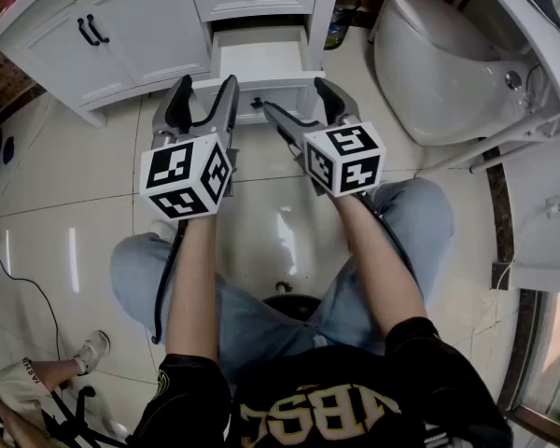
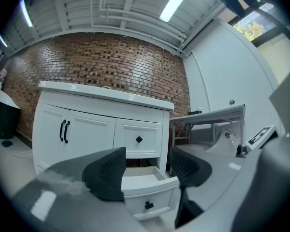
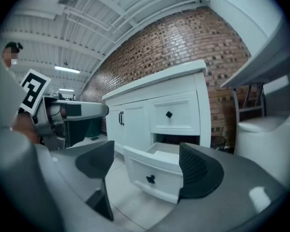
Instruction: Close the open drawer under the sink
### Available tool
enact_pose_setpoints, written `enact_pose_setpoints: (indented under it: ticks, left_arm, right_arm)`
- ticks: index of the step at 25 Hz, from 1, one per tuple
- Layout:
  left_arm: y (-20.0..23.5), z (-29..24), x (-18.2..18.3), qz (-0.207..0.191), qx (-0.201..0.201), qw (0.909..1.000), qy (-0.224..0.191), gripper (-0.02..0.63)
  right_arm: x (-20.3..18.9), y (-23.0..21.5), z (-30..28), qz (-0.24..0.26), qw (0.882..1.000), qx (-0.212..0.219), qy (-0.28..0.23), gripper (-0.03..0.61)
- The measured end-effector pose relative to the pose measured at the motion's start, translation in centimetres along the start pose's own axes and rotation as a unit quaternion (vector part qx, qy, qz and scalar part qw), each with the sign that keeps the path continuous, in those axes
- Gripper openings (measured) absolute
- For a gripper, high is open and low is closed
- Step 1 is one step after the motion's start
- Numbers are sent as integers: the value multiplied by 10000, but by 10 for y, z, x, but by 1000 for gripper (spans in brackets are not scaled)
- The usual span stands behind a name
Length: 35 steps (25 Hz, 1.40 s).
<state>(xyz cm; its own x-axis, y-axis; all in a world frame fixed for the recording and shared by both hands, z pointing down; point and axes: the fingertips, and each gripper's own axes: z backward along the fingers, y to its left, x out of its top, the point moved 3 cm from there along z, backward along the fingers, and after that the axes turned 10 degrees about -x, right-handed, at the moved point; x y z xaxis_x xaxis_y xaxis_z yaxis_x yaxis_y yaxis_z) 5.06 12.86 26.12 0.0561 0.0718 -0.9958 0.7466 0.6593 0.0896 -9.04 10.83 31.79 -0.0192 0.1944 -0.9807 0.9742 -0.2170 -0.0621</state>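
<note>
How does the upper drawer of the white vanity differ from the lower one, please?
The upper drawer is shut, flush with the vanity; the lower drawer is pulled out, its inside showing. The upper drawer sits just under the countertop, the lower drawer near the floor. Both are white, with black knobs.

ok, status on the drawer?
Left gripper open, empty. Right gripper open, empty. Drawer pulled out, just ahead of both. Nothing in the way.
</note>
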Motion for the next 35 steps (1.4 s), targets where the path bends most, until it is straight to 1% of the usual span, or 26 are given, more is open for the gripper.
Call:
enact_pose_setpoints:
  ticks: [2,4,7,9,13,15,18,20,22,25,26,27,29,35]
  left_arm:
    - [3,-9,2,-18,-47,10000,-31,288]
    - [8,-17,4,-61,-79,9999,-42,288]
    - [21,-30,1,-137,-103,9999,27,288]
    - [31,-38,-3,-163,-110,9998,100,288]
    - [48,-57,-5,-334,-174,9990,224,288]
    - [55,-66,-7,-427,-212,9984,302,288]
    - [62,-78,-5,-369,-245,9985,308,288]
    - [61,-87,-1,-366,-325,9985,259,288]
    - [61,-97,-1,-463,-424,9977,274,288]
    - [71,-110,-4,-467,-490,9972,316,288]
    - [75,-112,-6,-447,-486,9972,340,288]
    - [80,-114,-9,-433,-473,9973,361,288]
    - [91,-118,-12,-409,-435,9975,387,288]
    - [124,-137,-23,-371,-334,9975,503,288]
  right_arm:
    - [-12,4,-13,-266,9991,243,214,412]
    - [-25,4,-26,-432,9975,374,426,387]
    - [-48,-4,-48,-702,9935,401,798,373]
    - [-65,-11,-63,-1069,9875,408,1081,364]
    - [-97,-22,-90,-1929,9684,428,1525,334]
    - [-112,-23,-102,-2223,9589,458,1705,322]
    - [-135,-22,-118,-2574,9450,534,1947,308]
    - [-147,-21,-127,-2859,9344,601,2040,295]
    - [-156,-19,-135,-3192,9214,700,2105,279]
    - [-158,-18,-149,-3733,9007,817,2067,244]
    - [-158,-19,-152,-3872,8948,828,2063,219]
    - [-157,-20,-155,-3952,8911,825,2071,218]
    - [-156,-24,-164,-3960,8906,802,2089,216]
    - [-146,-41,-204,-3881,8982,692,1946,216]
